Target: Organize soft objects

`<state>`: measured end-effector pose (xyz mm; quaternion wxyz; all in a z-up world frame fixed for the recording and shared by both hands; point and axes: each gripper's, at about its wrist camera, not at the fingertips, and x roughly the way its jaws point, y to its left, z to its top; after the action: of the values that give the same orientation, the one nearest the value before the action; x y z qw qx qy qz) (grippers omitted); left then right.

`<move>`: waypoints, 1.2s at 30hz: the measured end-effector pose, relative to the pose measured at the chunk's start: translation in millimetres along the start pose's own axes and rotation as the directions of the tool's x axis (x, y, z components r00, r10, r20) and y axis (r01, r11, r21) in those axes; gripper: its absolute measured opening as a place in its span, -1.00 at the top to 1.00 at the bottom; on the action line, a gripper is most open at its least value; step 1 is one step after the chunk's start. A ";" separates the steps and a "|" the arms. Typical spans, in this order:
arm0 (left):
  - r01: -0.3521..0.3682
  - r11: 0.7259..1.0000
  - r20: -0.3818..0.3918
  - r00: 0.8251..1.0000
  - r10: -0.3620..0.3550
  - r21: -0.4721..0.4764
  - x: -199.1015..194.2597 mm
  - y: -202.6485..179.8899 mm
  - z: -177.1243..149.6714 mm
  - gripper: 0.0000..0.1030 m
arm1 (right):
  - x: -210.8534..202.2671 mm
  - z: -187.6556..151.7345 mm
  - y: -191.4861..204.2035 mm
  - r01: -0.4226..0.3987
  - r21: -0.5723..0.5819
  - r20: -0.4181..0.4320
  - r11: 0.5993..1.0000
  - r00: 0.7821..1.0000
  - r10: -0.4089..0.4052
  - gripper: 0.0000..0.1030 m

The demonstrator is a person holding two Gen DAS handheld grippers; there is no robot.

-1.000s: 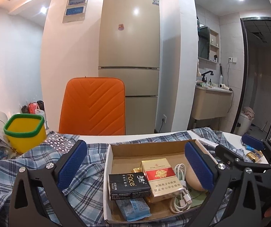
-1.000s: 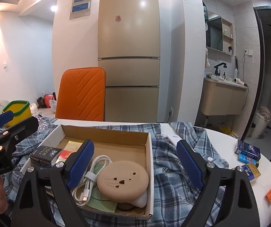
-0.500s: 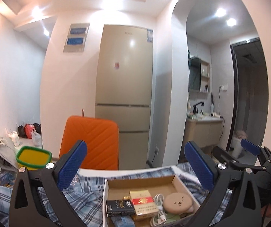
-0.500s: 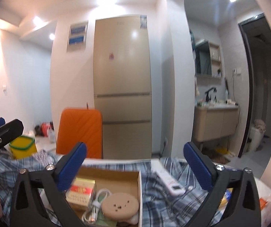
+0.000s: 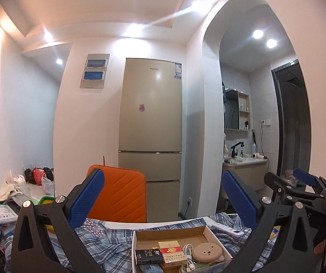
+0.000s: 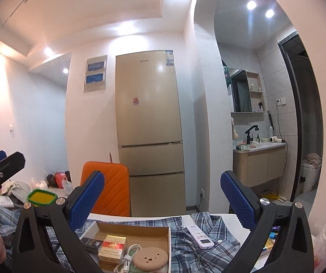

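Left claw [image 5: 163, 201] first: it's spread wide and holding nothing, raised and aimed at the room, so the fridge [image 5: 150, 136] and orange chair [image 5: 119, 198] fill the middle of the frame. Everything I care about sits in the bottom strip. A plaid shirt [image 5: 94, 243] is draped over the surface at lower left, and sitting on it at bottom center is a cardboard box [image 5: 169, 235] with a black pack, a red and gold pack, a white cable and a round tan cushion [image 5: 207, 251] with a little face. Off at the right edge I can see the other claw poking in.

Right view: right claw [image 6: 163, 201] is also wide apart with nothing in it, pointed well above the stuff. Same box [image 6: 135, 231] at bottom center, cushion [image 6: 150, 258] in its near right corner beside the cable. The shirt [image 6: 210, 229] spreads toward lower right with a white remote [image 6: 199, 236] lying on top of it. A yellow tub with a green rim [image 6: 42, 199] sits at mid left.

My guess is the soft things are the shirt and cushion. With the box and remote weighing the shirt down, I'd reckon those need shifting before it can be folded.
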<state>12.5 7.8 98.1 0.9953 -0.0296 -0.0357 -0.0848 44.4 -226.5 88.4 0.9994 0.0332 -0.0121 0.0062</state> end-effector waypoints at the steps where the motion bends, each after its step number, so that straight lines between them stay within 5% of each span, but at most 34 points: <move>1: 0.001 1.000 0.003 1.000 -0.001 -0.003 -4.3 1.1 -0.4 -0.99 | -3.5 0.9 -0.3 0.000 0.000 0.003 1.000 1.000 0.000 -1.00; 16: -0.063 0.997 -0.050 0.997 0.061 -0.032 -38.0 15.2 -51.1 -0.99 | -57.6 -34.6 14.2 0.019 -0.053 0.013 0.998 1.000 -0.018 -1.00; 36: -0.090 0.996 -0.106 0.990 0.091 0.016 -39.7 11.3 -94.5 -0.99 | -61.5 -85.3 25.3 0.013 -0.094 -0.005 0.995 1.000 -0.013 -1.00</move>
<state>-18.3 19.4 0.3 0.9988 -0.0212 0.0184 -0.0408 -15.4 -196.3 3.5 0.9999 -0.0137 -0.0093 -0.0009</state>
